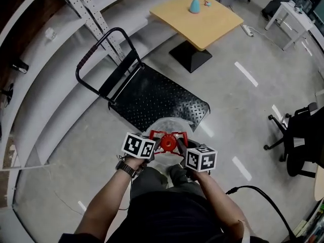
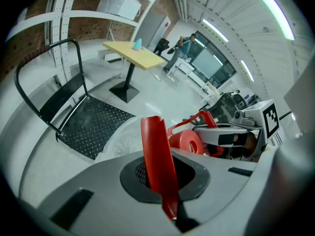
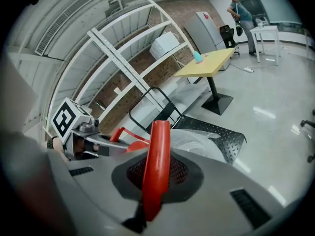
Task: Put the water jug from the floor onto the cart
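Two-handed, pinches the red handle [image 1: 167, 135] with left gripper [image 1: 157, 147] and right gripper [image 1: 180, 147] closed tight on it, holds the water jug [image 1: 169, 125] beneath them, short of the cart [image 1: 157, 97] ahead, risks thin plastic slipping free.

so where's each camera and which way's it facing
Head view: on the person's head, facing steeply down at both forearms and the water jug.
Left gripper view: on the left gripper, along jaws shut on the red handle.
Right gripper view: likewise on the right gripper; left gripper shows.
All share the cart and table.
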{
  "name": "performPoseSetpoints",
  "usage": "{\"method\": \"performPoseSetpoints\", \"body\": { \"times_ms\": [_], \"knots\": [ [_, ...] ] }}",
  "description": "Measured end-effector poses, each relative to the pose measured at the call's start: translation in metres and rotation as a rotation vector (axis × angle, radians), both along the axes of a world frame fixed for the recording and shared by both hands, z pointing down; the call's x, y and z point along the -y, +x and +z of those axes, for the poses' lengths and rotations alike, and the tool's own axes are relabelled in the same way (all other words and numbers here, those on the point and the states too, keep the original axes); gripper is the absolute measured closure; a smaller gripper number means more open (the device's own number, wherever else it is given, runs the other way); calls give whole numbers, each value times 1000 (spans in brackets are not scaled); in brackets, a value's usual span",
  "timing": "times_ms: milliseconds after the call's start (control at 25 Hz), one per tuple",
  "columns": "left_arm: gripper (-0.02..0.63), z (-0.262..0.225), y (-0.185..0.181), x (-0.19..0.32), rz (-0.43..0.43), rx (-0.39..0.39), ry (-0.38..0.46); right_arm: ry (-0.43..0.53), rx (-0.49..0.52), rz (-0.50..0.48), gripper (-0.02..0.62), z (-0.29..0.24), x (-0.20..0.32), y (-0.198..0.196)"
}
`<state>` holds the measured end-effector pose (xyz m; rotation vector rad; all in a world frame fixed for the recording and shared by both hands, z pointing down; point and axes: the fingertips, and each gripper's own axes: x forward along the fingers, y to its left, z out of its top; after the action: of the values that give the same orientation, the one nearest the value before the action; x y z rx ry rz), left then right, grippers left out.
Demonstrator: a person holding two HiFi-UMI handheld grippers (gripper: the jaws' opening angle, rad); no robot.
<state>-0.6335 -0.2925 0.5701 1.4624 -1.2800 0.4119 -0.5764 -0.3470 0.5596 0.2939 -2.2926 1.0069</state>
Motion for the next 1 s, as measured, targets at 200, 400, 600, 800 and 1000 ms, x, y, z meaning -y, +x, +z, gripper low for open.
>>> {"method": "performPoseSetpoints", "body": {
  "times_ms": [200, 400, 600, 800, 1000],
  "knots": [
    [603, 30, -65, 39, 83, -5, -28, -24, 9, 91, 583, 26, 33, -62],
    [603, 72, -132, 88, 232, -9, -32, -23, 23, 262, 586, 65, 71, -122],
    [603, 117, -170, 128, 376, -8, -18, -31, 29, 429, 586, 114, 97, -154],
    [603, 164, -200, 159, 418, 3, -22, -39, 26, 468, 586, 163, 123, -182],
    [603, 206, -220, 175, 423, -9, -34, -53, 17, 483, 586, 205, 141, -202]
  ]
}}
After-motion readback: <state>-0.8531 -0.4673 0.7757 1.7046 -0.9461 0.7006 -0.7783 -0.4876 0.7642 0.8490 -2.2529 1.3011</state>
